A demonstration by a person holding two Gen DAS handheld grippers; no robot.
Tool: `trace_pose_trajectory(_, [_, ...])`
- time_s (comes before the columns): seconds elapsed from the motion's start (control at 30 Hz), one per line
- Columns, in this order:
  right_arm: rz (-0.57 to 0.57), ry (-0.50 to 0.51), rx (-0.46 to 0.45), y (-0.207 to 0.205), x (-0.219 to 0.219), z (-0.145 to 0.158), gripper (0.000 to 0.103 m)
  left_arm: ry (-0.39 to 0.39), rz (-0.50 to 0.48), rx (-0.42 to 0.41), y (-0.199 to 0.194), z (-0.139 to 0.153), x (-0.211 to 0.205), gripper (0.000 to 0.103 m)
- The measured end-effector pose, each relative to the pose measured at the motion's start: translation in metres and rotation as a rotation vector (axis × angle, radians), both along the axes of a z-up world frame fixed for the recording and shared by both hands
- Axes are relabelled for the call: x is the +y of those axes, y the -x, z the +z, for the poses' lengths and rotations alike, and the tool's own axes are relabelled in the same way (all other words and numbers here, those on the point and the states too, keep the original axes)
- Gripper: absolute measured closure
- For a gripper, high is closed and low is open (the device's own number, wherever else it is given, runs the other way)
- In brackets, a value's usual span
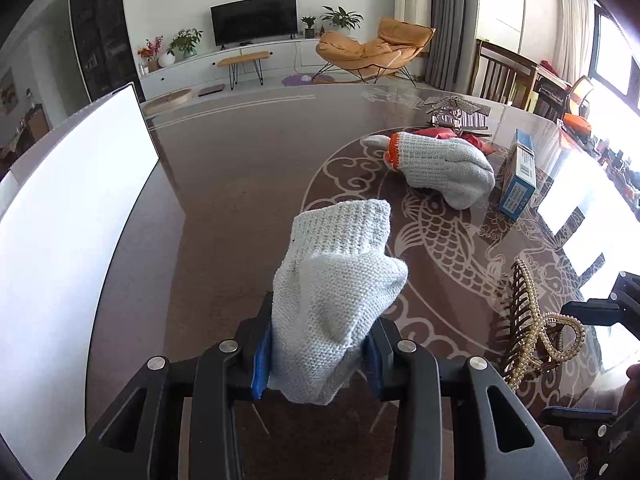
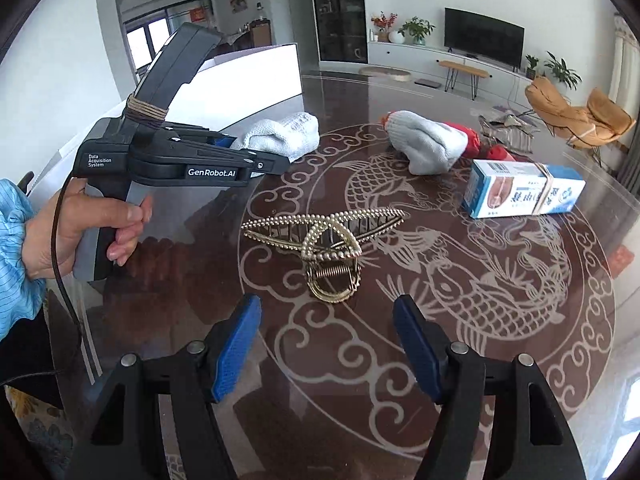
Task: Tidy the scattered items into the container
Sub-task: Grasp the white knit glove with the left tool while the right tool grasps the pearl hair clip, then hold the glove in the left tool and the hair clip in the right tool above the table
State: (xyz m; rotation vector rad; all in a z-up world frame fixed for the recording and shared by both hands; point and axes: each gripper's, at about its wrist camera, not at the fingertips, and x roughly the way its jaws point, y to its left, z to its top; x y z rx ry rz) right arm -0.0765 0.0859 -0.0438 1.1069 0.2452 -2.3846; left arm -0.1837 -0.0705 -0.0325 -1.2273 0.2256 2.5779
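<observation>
A white knitted glove point(image 1: 336, 280) lies on the dark table, and my left gripper point(image 1: 316, 344) is shut on its near end, blue pads pressing both sides. The right wrist view shows the same glove point(image 2: 284, 134) ahead of the left gripper point(image 2: 240, 148), which a hand holds. My right gripper point(image 2: 326, 344) stands open just short of a pearl-studded gold hair clip point(image 2: 324, 240), nothing between its fingers. A second glove with an orange cuff point(image 1: 440, 164) lies further off. The white container point(image 1: 60, 240) stands at the left.
A blue and white box point(image 2: 524, 194) lies to the right of the second glove point(image 2: 424, 144), with a red item point(image 2: 468, 136) behind it. A silvery metal object point(image 1: 460, 114) sits near the far edge. The table point(image 2: 500, 320) carries a koi pattern.
</observation>
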Motion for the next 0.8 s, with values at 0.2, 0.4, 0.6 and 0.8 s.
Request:
trace_pose_trajectory(0.2, [0.07, -0.019, -0.013, 0.035, -0.02, -0.007, 0.072, -0.003, 0.002, -0.002, -0.001, 0.001, 0.003, 0.064])
trace_pose_trajectory(0.4, [-0.035, 0.01, -0.031, 0.023, 0.024, -0.006, 0.072, -0.039, -0.001, -0.011, -0.02, 0.0, 0.008, 0.064])
trace_pose_trajectory(0.6, [-0.145, -0.013, -0.02, -0.025, 0.1, -0.004, 0.071, -0.037, -0.012, -0.01, -0.052, -0.002, 0.042, 0.062])
trace_pose_trajectory(0.8, [-0.179, -0.047, -0.032, -0.026, 0.11, -0.006, 0.036, 0.015, 0.122, -0.008, -0.051, -0.004, 0.034, 0.019])
